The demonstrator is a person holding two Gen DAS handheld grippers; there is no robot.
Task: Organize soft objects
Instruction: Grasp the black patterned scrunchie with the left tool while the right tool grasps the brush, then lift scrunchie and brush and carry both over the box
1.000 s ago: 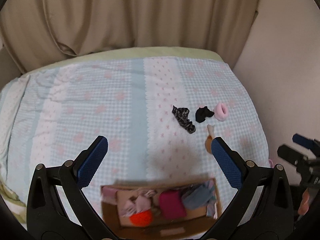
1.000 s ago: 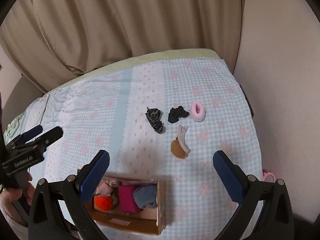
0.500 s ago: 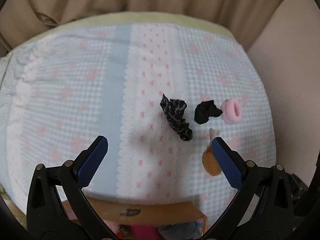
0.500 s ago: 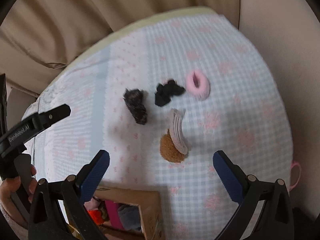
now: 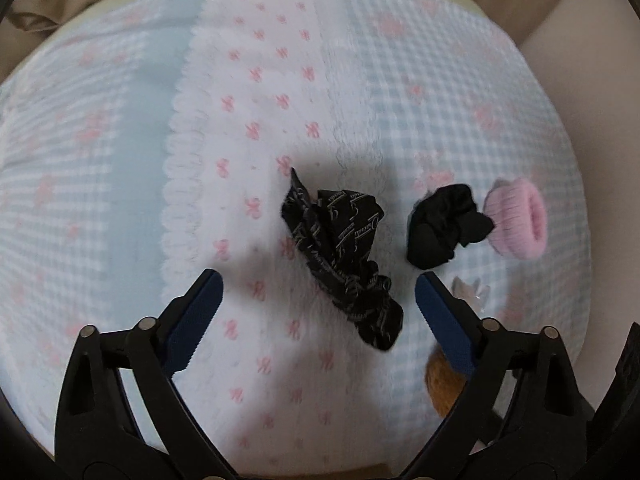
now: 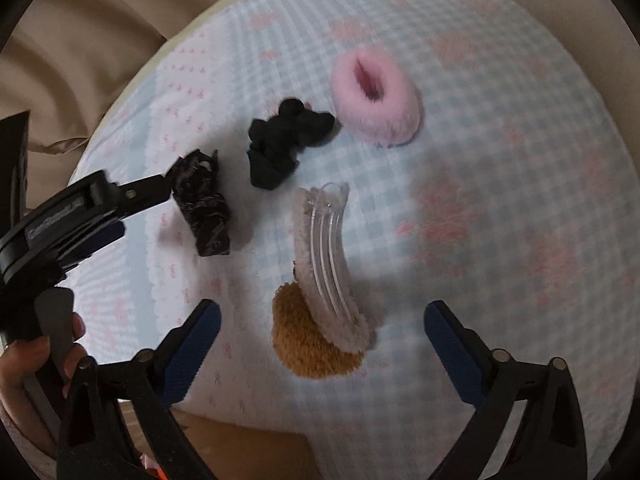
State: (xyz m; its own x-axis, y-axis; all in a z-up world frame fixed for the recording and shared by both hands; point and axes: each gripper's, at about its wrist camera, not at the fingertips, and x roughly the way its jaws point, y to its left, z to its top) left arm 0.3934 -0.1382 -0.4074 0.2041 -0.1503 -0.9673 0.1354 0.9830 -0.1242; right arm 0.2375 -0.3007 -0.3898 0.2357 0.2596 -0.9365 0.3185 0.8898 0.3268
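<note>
Both grippers had dropped closer to the bed than a second earlier, when a cardboard box of soft items showed at the bottom of both views; only a brown corner of it remained in the right wrist view, and the small items filled more of each frame. The left gripper [image 5: 316,308] pointed steeply down over the patterned black scrunchie [image 5: 340,256], its jaws closing but wide apart, no pad pressing on the fabric that lay between and beyond them. That scrunchie lay stretched out, its long axis running from upper left to lower right in the left wrist view. Just to its right sat the plain black scrunchie [image 5: 444,226], bunched, touching or nearly touching the pink fluffy scrunchie [image 5: 520,222], whose opening faced right. The right gripper [image 6: 322,340] hung with fingers spread wide and empty over the clear-toothed hair clip [image 6: 326,260], which ran lengthwise up the frame, its lower end resting on a brown fuzzy pom-pom [image 6: 308,344]. All items lay on the checked blue-and-pink bedspread [image 6: 500,200]. A hand [image 6: 28,364] gripped the left tool's handle at the edge.
</note>
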